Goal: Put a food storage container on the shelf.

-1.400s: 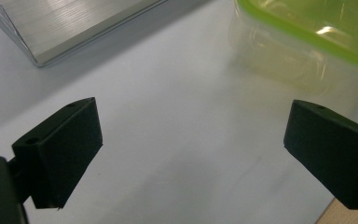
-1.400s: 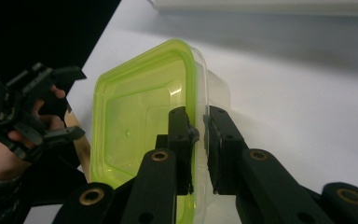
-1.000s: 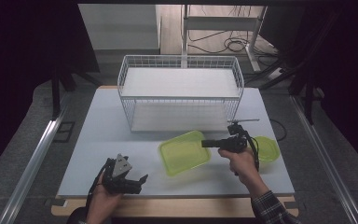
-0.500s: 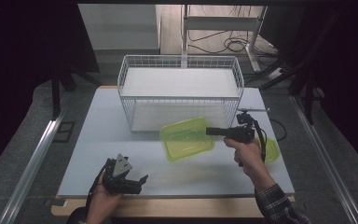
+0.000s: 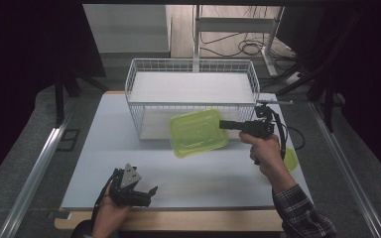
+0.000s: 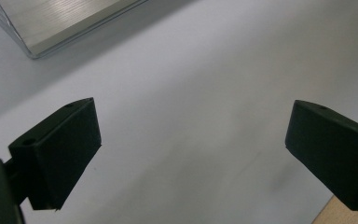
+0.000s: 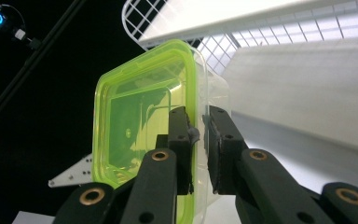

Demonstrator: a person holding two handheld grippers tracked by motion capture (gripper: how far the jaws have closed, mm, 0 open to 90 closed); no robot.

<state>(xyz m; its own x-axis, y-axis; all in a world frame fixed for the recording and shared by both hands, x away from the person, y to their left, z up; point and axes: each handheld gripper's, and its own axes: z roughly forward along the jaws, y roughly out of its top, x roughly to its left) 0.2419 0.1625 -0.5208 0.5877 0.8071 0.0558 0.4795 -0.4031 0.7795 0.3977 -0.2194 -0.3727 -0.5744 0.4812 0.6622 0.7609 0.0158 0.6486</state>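
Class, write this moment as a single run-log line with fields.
right hand-held gripper: shut on green container rim, lifted before wire basket | left hand-held gripper: open, low over white table

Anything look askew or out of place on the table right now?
Only one thing: a green lid lies at the table's right edge, overhanging it, partly behind the right hand. The right tongs grip the green container by its rim, tilted, in front of the wire basket.

Glossy translucent plastic container (image 5: 199,132), white wire basket (image 5: 191,84), matt table (image 5: 99,144)
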